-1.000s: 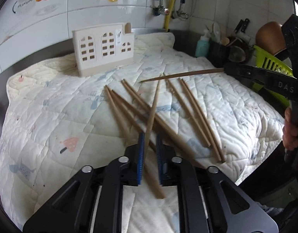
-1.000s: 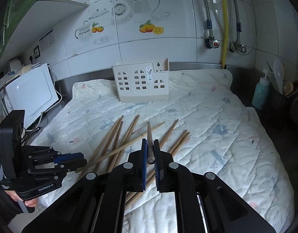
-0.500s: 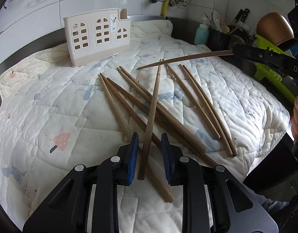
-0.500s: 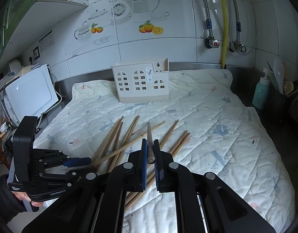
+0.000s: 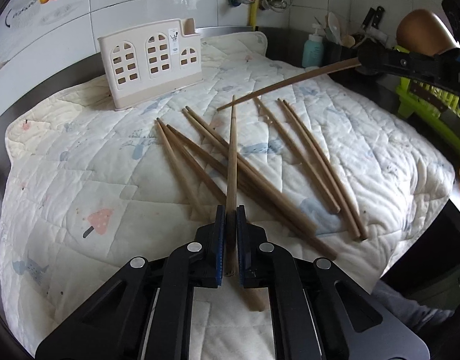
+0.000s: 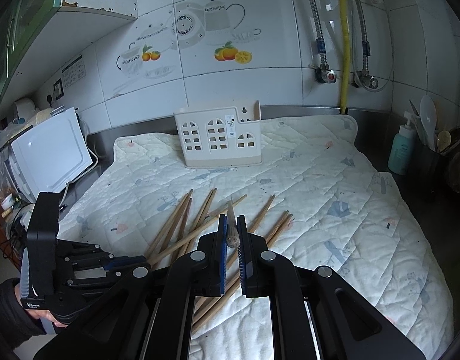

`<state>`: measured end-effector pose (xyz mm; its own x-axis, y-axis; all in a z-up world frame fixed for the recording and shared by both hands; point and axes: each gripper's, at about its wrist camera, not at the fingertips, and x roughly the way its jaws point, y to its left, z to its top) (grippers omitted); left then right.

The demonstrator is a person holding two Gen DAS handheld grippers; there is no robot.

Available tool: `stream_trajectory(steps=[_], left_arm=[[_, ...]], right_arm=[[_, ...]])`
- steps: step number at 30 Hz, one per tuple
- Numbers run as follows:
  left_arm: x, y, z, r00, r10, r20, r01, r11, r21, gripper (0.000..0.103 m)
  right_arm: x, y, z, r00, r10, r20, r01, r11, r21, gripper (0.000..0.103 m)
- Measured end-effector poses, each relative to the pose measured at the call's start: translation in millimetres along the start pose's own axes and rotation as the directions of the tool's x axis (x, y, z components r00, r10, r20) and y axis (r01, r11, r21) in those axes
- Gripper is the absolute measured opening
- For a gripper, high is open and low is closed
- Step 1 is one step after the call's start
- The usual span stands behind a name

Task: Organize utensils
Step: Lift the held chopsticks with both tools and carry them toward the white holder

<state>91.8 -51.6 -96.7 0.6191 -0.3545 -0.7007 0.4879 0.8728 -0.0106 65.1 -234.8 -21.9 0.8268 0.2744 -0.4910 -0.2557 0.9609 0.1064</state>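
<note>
Quilted cloth (image 5: 79, 180) pads your worktop; each gripper, left (image 5: 229, 210) and right (image 6: 231, 220), clenches one slim, round wooden chopstick.

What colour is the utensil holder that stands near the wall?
The utensil holder is cream-white with window-shaped cutouts and a beige base, clearest in the right wrist view.

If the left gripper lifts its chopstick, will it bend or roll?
The chopstick in the left gripper looks like stiff wood, so it probably stays straight. It is thin and round, so it may roll if released. Gripped near one end, its tip may droop.
</note>
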Motion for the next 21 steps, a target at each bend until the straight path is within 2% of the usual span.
stream_trajectory(steps=[7, 11, 21], left_arm=[[-8.6, 6.7, 5.0, 0.999, -0.034, 0.039, 0.036, 0.996, -0.075, 0.006], [-17.6, 10.5, 13.6, 0.997, -0.028, 0.076, 0.036, 0.994, -0.103, 0.006], [-45.4, 29.0, 64.3, 0.983, -0.021, 0.182, 0.047, 0.99, -0.136, 0.006]], right_arm=[[-7.1, -0.6, 5.9, 1.0, 0.007, 0.017, -0.007, 1.0, -0.006, 0.006], [-9.4, 0.1, 16.7, 0.999, 0.023, 0.028, -0.022, 1.0, -0.018, 0.006], [-15.6, -7.0, 92.4, 0.99, 0.11, 0.088, -0.105, 0.992, -0.066, 0.006]])
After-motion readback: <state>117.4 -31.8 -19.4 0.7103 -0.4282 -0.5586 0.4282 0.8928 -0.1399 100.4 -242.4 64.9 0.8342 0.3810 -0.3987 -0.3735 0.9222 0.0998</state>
